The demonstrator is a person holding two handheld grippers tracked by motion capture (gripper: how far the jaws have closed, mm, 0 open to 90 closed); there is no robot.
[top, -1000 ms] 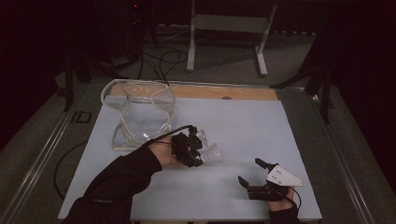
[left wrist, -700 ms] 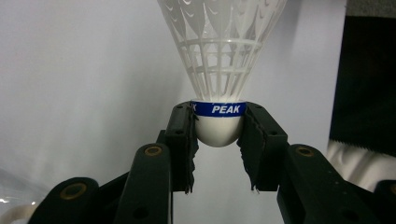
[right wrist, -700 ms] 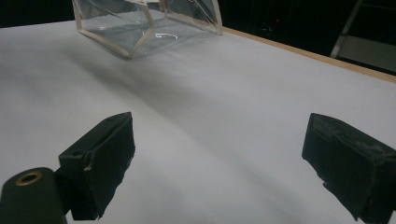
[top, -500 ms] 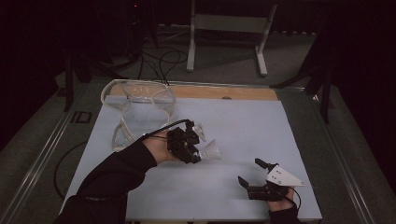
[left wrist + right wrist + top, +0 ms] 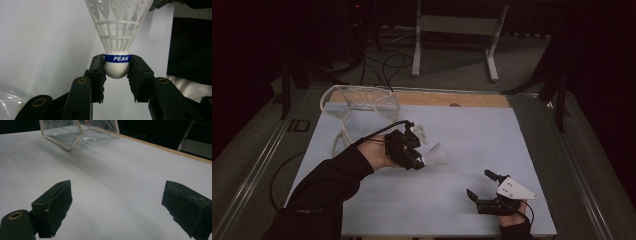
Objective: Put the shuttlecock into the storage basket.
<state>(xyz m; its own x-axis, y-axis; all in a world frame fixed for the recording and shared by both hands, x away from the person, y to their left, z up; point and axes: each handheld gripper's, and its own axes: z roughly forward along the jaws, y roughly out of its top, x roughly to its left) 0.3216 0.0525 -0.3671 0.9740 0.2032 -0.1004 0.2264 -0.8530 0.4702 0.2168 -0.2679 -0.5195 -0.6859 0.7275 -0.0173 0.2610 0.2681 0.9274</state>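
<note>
There's the shuttlecock (image 5: 117, 37), a white plastic one with a blue band reading PEAK, and the left gripper (image 5: 117, 72) has it pinched by the rounded cork, one jaw on each side just under the band. Smart place to hold it: the cork is the only solid bit, and the lattice skirt would crush if squeezed. From above, the shuttlecock (image 5: 433, 155) hangs off the gripper's front over the middle of the white table top (image 5: 472, 150), skirt pointing away from the hand, and it looks lifted clear of the surface, though the dim light makes that hard to swear to. A second pale cone (image 5: 419, 133) sits just beyond the left gripper (image 5: 414, 159); I can't tell whether it's another shuttlecock or part of the rig.

Back toward the far left corner lies a clear plastic bag (image 5: 362, 107) with a pale rim, mouth open toward the work area. My guess is that's where the shuttlecock belongs or came from, since it's the only container about.

The right gripper (image 5: 484, 187) rests low at the near right edge, well apart from everything, jaws spread wide with nothing between them. Its own view looks across bare table to the bag (image 5: 80, 132) — parked, I'd say, ready to steady the bag if needed.
</note>
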